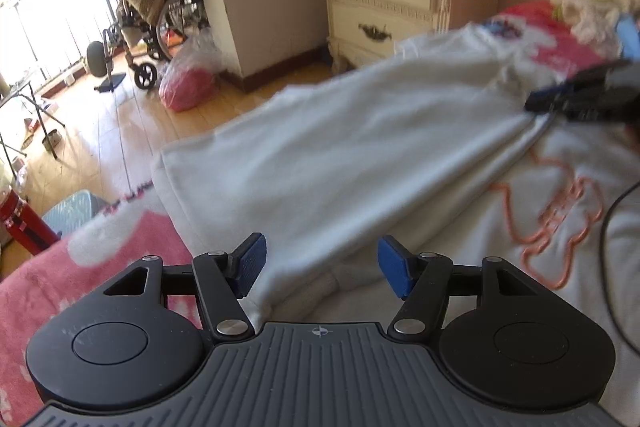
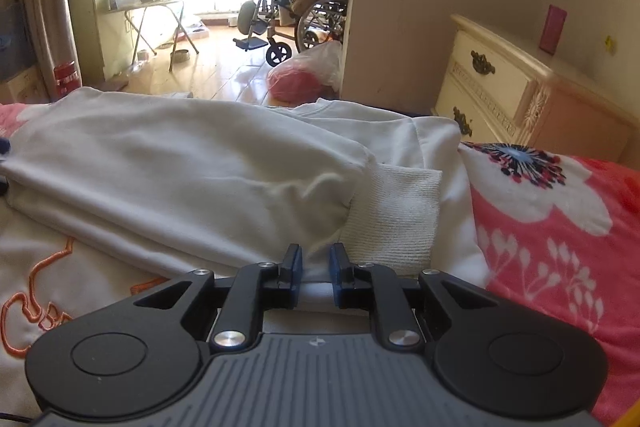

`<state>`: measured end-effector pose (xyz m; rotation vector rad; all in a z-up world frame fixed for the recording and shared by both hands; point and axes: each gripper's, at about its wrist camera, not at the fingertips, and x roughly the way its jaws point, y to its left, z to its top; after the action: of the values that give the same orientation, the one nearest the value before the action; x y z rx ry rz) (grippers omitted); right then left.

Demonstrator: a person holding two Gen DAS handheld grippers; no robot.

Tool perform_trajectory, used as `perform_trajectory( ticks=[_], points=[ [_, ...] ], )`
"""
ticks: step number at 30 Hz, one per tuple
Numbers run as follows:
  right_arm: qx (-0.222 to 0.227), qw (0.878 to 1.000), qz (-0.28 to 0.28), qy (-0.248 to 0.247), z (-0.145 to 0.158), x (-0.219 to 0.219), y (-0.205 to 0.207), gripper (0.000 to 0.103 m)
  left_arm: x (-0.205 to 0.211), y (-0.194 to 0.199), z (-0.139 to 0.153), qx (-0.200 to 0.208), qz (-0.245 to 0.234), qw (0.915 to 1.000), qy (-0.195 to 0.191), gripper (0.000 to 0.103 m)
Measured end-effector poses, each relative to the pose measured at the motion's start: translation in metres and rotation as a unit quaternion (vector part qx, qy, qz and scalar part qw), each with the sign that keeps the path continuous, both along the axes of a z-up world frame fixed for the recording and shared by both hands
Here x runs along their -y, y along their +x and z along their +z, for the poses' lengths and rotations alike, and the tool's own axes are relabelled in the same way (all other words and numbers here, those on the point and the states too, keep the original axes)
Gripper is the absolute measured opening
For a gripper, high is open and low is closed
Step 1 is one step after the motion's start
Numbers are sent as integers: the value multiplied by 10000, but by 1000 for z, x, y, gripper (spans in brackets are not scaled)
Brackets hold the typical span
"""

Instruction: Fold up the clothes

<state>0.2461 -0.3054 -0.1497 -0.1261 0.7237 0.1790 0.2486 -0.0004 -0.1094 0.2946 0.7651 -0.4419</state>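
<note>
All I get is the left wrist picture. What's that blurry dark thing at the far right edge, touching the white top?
Observer: That's the right hand-held gripper. Its own camera shows the jaws nearly together, with a fold of the white sleeve pinched between them.
Operator: Which end of the sleeve has it got?
Observer: The wrist end. The ribbed cuff sits just to the right of its fingertips.
Operator: And what lies past the cuff?
Observer: The pink blanket, printed there with a large white flower that has a dark centre.
</note>
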Motion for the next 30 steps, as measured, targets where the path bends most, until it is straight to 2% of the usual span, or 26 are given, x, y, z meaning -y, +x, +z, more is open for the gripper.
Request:
perform_trajectory(
  ticks=[2,6,8,11,12,14,18,23,25,27,29,30],
  points=[
    [-2,9998,-119,187,-1,4,1,16,-2,1,10,90,-17,9997,-212,64],
    [44,9988,-228,423,-4,9,-1,17,8,18,7,-7,14,9998,-217,64],
    [55,9987,-213,451,-4,10,-1,17,14,25,-2,2,40,9999,-138,65],
    [60,9987,-181,463,-3,11,-1,17,22,28,-28,-183,88,9996,207,65],
    [56,9989,-169,424,0,10,0,17,22,25,-33,-109,87,9996,236,66],
    [48,9993,-143,346,7,6,2,17,23,19,-34,95,42,9994,331,68],
    [32,9998,-93,191,20,0,5,18,19,21,-32,23,146,9995,280,72],
    [446,9985,-60,319,39,-11,15,19,17,22,-33,-8,247,9994,253,76],
    [408,9989,-81,202,32,-15,24,19,17,22,-33,-9,260,9993,254,76],
    [165,9996,-125,200,13,-16,32,20,17,22,-33,-23,267,9994,240,77],
    [37,9993,-188,334,-7,-11,33,21,16,23,-33,-39,267,9994,222,78],
    [139,9987,-193,451,-10,-7,30,21,16,23,-33,-37,269,9994,222,78]
  ],
)
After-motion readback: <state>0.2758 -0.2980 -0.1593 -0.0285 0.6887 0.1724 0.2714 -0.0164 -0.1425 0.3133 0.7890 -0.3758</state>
